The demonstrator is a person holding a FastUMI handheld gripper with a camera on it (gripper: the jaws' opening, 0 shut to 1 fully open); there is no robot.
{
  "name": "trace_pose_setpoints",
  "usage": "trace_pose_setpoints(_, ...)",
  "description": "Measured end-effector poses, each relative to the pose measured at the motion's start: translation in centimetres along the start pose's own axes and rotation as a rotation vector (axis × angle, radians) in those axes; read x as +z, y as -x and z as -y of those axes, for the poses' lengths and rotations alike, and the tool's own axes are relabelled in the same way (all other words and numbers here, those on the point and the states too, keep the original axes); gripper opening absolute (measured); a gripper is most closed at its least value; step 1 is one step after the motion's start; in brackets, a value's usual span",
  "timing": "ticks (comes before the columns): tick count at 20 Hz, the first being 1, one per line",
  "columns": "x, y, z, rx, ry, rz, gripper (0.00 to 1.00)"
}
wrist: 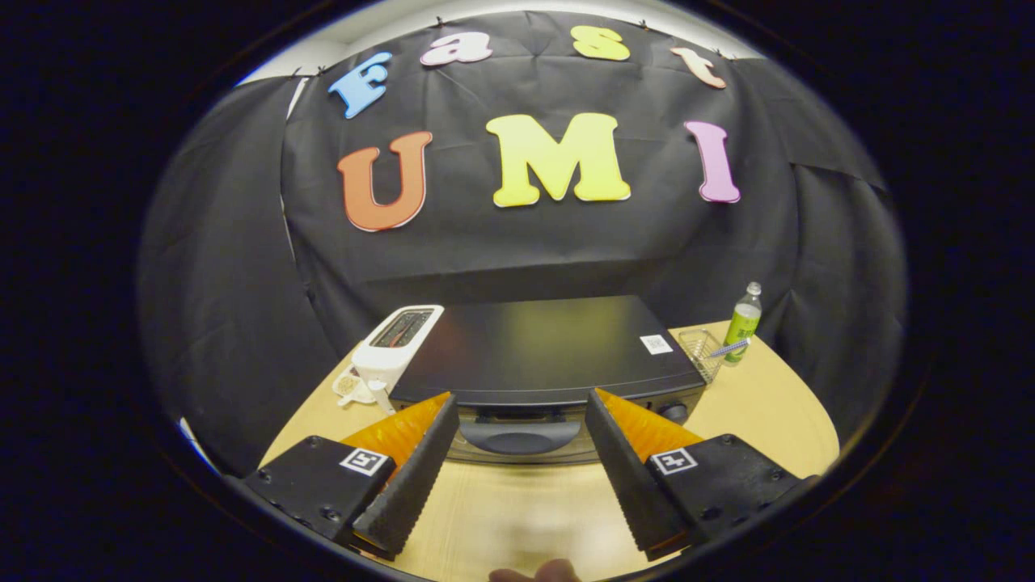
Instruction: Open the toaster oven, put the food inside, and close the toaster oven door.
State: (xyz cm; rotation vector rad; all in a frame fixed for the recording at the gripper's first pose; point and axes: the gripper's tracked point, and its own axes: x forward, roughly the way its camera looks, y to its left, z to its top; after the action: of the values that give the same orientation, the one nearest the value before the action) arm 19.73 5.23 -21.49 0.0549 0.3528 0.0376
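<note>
1. The gripper (521, 404) hangs over the counter (517, 509), its fingers spread wide and pinching nothing.
2. The toaster oven (542, 356) sits at 12 o'clock, just ahead of the fingertips, door shut, its handle (520, 436) in line with the gap between them.
3. A white toaster (396, 347) stands at 10 o'clock, beside the oven.
4. A wire basket (700, 352) and green bottle (743, 322) stand at 2 o'clock.
</note>
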Motion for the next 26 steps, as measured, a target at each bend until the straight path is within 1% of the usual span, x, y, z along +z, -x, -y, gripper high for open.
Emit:
trace_pose_setpoints(5, -2.3, -4.3, 0.7, -0.042, 0.007, -0.054, 1.00)
trace_pose_setpoints(7, -3.0, -5.2, 1.0, -0.052, -0.004, -0.075, 1.00)
trace_pose_setpoints(10, -3.1, -5.7, 1.1, -0.063, 0.027, -0.076, 1.00)
trace_pose_setpoints(16, -3.5, -5.4, 1.1, -0.080, 0.036, -0.064, 1.00)
trace_pose_setpoints(18, -4.1, -4.3, 0.9, -0.080, 0.047, -0.076, 1.00)
trace_pose_setpoints(23, -8.1, -1.3, 1.0, -0.071, 0.022, -0.155, 1.00)
trace_pose_setpoints(26, -10.0, 0.4, 1.1, -0.069, 0.044, -0.185, 1.00)
